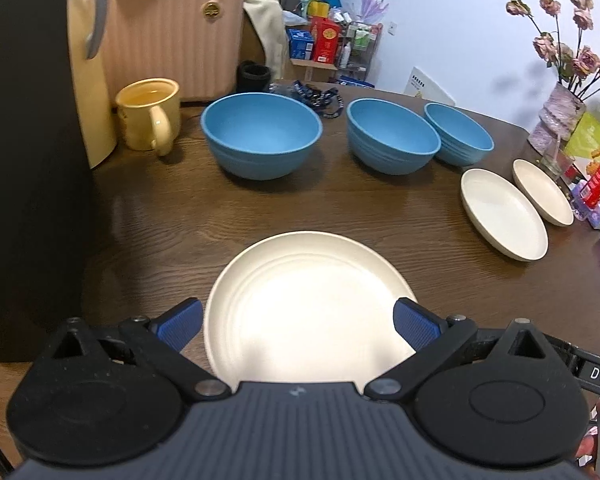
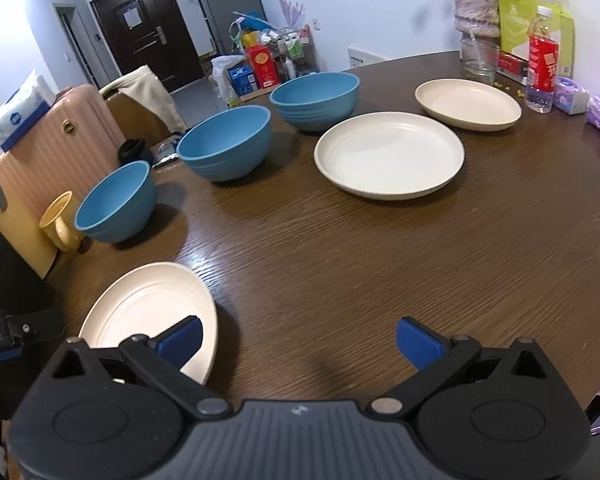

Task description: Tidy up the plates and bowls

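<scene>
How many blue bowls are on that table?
3, in a row along the table's far side: the left bowl beside the yellow mug, the middle bowl, and the right bowl, nearest the cream plates. None seem hidden.

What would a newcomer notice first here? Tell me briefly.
Three blue bowls stand in a row across the far side of the brown table. Three cream plates lie nearer, one of them right in front of the open left gripper. The right gripper is open over bare wood.
</scene>
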`<state>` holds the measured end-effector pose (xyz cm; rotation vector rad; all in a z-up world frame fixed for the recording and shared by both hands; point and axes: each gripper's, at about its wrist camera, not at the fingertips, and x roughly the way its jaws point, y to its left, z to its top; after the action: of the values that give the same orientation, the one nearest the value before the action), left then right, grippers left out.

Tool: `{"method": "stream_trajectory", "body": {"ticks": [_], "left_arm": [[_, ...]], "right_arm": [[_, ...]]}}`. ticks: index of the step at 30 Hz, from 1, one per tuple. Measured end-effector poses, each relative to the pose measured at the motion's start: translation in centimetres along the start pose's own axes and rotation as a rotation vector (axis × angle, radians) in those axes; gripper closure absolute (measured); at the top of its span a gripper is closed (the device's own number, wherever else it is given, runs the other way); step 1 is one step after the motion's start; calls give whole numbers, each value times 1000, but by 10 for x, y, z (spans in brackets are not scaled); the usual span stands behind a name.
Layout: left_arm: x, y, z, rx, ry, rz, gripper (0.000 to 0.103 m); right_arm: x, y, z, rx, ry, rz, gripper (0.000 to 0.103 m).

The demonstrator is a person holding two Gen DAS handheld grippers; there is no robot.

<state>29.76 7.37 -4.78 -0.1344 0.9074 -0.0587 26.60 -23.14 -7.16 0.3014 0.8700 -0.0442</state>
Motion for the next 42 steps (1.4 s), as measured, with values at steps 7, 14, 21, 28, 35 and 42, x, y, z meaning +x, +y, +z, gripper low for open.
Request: {"method": "stream_trajectory", "body": {"ticks": [7, 14, 21, 28, 35, 42], "left_arm": [[8, -25, 9, 15, 0, -10, 0], [17, -55, 20, 16, 2, -15, 0], [28, -84, 30, 30, 6, -24, 0], [37, -110, 39, 42, 10, -30, 0], [47, -132, 47, 50, 17, -34, 0], [61, -159, 56, 63, 23, -40, 0]], "right_arm": [[3, -19, 18, 9, -8, -11, 0], [8, -39, 35, 5, -5, -7, 0], [15, -59, 52, 12, -2, 2, 0], [20, -80, 68, 35, -5, 8, 0], [28, -97, 82, 41, 4, -7, 0], [33, -117, 97, 44, 3, -33, 0]]}}
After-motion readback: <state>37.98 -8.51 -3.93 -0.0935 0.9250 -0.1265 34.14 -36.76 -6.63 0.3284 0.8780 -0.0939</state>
